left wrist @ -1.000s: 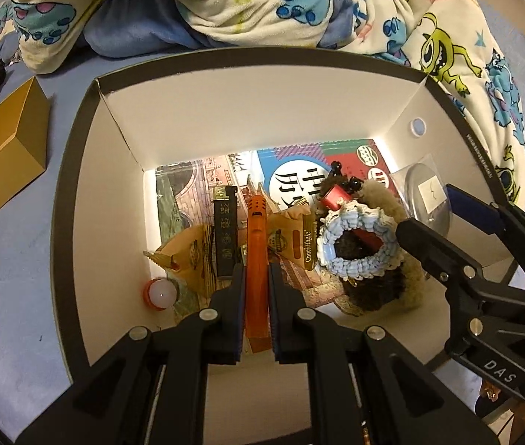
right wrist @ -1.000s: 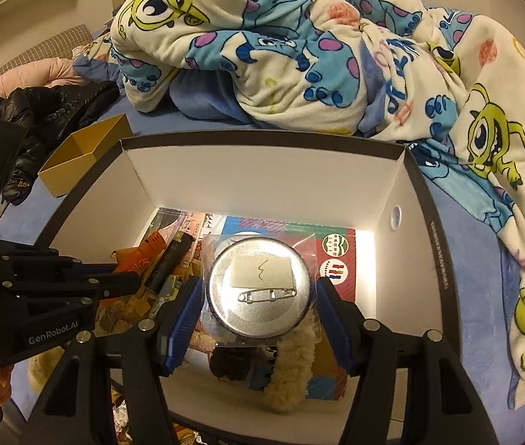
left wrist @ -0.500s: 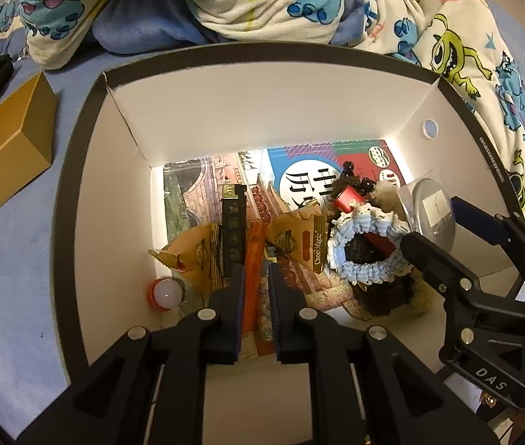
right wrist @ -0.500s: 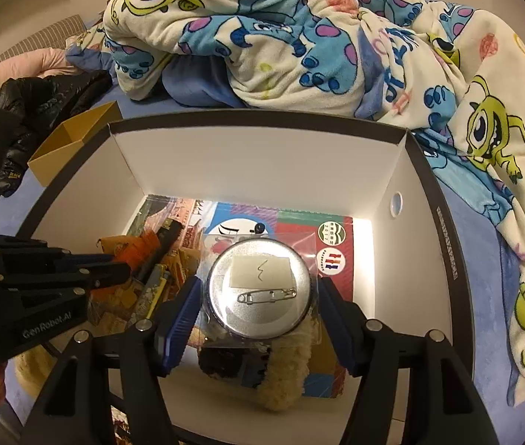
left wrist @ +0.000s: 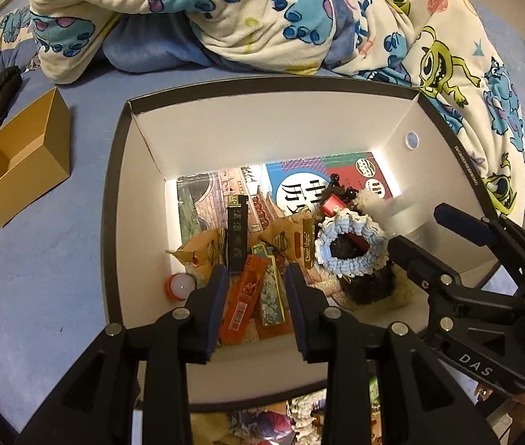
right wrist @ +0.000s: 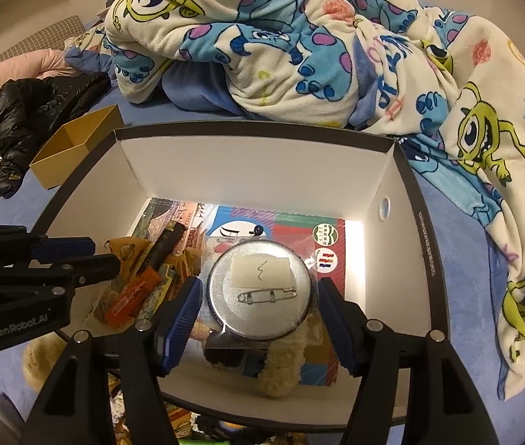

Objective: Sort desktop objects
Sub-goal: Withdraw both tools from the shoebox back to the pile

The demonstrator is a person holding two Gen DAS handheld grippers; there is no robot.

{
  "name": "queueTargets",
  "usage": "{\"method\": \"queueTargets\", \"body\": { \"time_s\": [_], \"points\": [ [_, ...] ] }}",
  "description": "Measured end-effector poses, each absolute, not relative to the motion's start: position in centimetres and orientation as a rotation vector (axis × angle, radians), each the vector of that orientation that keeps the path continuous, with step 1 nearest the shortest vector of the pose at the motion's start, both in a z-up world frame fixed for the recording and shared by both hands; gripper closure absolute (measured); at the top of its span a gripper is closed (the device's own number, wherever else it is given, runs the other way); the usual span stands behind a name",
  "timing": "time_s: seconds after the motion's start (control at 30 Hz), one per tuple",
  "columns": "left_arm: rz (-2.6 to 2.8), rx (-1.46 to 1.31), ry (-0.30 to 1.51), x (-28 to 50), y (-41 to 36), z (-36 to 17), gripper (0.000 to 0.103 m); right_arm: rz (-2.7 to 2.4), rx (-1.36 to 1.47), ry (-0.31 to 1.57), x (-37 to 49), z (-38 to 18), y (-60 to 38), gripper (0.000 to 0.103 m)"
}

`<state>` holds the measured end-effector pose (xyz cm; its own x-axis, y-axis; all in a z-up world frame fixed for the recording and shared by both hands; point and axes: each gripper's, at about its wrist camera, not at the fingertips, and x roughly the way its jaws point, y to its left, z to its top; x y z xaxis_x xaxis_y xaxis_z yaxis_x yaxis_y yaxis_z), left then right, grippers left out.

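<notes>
Bed with a blue sheet (left wrist: 40, 259) carries everything, cartoon blanket (right wrist: 299, 55) bunched at the far side. My sorting target is the white box (left wrist: 262, 137), sitting on the sheet right in front of both cameras.

Right gripper (right wrist: 258, 307) has a bagged round pin badge (right wrist: 260, 293) between its jaws, pin side up, over the right part of the box. Jaws stand wide with a small gap showing each side of the disc, so I cannot tell if they actually clamp it.

Left gripper (left wrist: 255, 293) hangs over the near left of the box, jaws released and holding nothing. An orange lighter (left wrist: 244, 296) and a patterned lighter (left wrist: 271, 293) lie on the box floor under that gap.

Already in the box: black stick (left wrist: 236, 237), snack packets (left wrist: 292, 241), small red-capped jar (left wrist: 181, 286) by the left wall, dark plush with a crocheted ring (left wrist: 351, 256), printed booklets (left wrist: 299, 181) underneath.

Progress looks well along to me. Left to do: the badge goes down, and more clutter shows beyond the near edge of the box, outside it. Small brown box (left wrist: 17, 170) at far left is empty.
</notes>
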<state>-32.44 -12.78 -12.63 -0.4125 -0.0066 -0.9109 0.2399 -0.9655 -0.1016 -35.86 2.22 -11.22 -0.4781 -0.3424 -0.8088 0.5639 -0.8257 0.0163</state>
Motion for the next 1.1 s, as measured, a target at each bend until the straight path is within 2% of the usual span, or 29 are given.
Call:
{"method": "queueTargets", "body": {
  "time_s": [0.07,0.23,0.73,1.1],
  "points": [
    [-2.505,1.608,0.316,-32.1,-12.8,-12.2,0.07,-2.275,1.205,0.298,-36.0,-11.1,2.4,0.033],
    [-2.516,1.59,0.321,-31.0,-12.7,-11.1,0.07,-2.302,1.183,0.269,-35.4,-9.9,2.9,0.033],
    [-2.569,1.606,0.25,-23.7,-9.3,-8.4,0.07,-2.316,1.086,0.347,-28.9,-6.1,5.2,0.033],
    [-2.569,1.751,0.215,-16.5,-4.9,-12.3,0.07,-2.288,1.078,0.365,-21.7,-6.9,9.3,0.033]
  ]
}}
